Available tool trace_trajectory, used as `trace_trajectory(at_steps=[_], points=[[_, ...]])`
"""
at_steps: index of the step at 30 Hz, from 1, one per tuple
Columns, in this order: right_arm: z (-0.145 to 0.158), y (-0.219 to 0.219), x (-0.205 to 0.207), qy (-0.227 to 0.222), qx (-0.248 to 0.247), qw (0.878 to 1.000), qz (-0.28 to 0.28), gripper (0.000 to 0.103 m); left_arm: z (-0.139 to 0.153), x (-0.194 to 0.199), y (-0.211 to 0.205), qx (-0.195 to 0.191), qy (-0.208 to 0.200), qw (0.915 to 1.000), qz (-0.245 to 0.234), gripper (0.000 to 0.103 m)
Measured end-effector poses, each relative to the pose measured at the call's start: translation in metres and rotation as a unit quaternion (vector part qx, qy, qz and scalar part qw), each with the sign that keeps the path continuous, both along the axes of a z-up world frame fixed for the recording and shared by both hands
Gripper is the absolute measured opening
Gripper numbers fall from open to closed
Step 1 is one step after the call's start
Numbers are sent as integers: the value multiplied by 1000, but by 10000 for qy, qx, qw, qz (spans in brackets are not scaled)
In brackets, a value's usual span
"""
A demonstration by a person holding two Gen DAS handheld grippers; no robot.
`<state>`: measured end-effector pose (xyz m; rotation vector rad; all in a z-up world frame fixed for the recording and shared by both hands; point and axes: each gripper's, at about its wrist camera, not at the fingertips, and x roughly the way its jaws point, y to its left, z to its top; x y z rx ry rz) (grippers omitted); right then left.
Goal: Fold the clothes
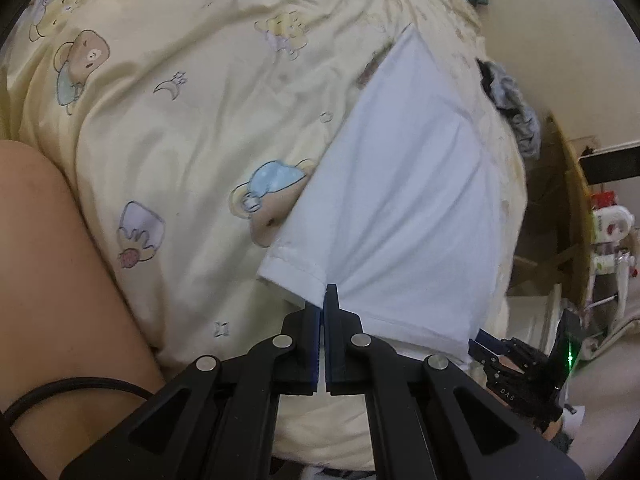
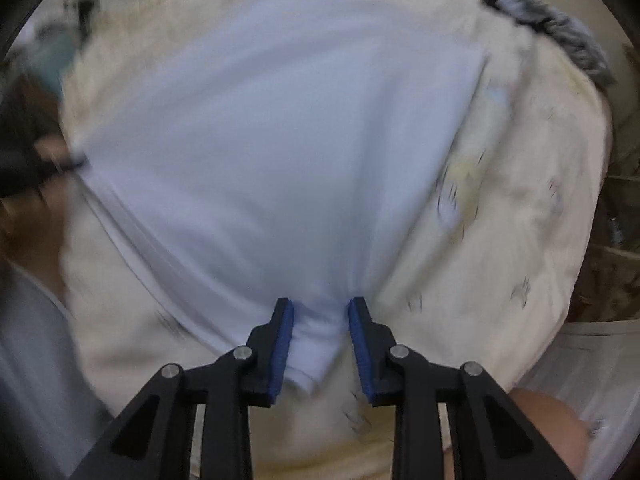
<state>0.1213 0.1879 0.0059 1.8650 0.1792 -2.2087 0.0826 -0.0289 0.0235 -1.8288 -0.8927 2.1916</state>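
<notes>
A white garment (image 1: 404,200) lies flat on a pale yellow cartoon-print sheet (image 1: 180,120). My left gripper (image 1: 322,304) is shut on the garment's near hemmed corner, and creases fan out from the pinch. In the right wrist view, which is blurred, the same white garment (image 2: 280,140) fills the middle. My right gripper (image 2: 320,320) points down at its other near corner. Its jaws stand apart with that corner between the blue pads (image 2: 282,340); the cloth lies against the left pad and a gap shows by the right one. The right gripper (image 1: 486,350) also shows at the lower right of the left wrist view.
A dark grey crumpled garment (image 1: 512,108) lies at the sheet's far right edge, the same heap (image 2: 560,20) at top right. A person's bare leg (image 1: 48,280) rests at the left. A shelf with bottles (image 1: 608,224) stands past the bed's right side.
</notes>
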Motion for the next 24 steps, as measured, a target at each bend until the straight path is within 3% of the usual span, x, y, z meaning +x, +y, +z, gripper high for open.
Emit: trace_trajectory(at_steps=[2,5,8,10,12,15,18,19,22,24], points=[[-2,7,-3,-287,13,9996,-23,30,-5,-1,5,-112,-153,9997,-144,1],[0,11,-1,-413,453,9980,181,30,-1,-4,12,-57,-110,9990,-433,2],[16,16,-3,-380,300,9987,168,30,0,-2,7,-35,-271,9983,-509,1],[34,19,-13,-97,258,9995,142,30,5,-2,-3,-94,-319,9986,-400,1],[52,22,-28,330,158,9993,-9,32,15,-4,-14,-253,-106,9992,-280,1],[73,28,-62,993,-570,9923,-481,33,31,-22,-7,-118,421,9980,-456,1],[63,24,-94,1143,-1033,9845,-835,33,41,-49,24,-186,934,9917,-868,2],[52,20,-105,1130,-928,9854,-870,33,38,-60,35,-385,1001,9899,-927,2],[16,3,-125,821,-726,9909,-786,33,16,-84,52,-832,797,9877,-1054,2],[2,-8,-114,791,-411,9939,-643,39,-2,-77,51,-1338,497,9817,-1257,2]])
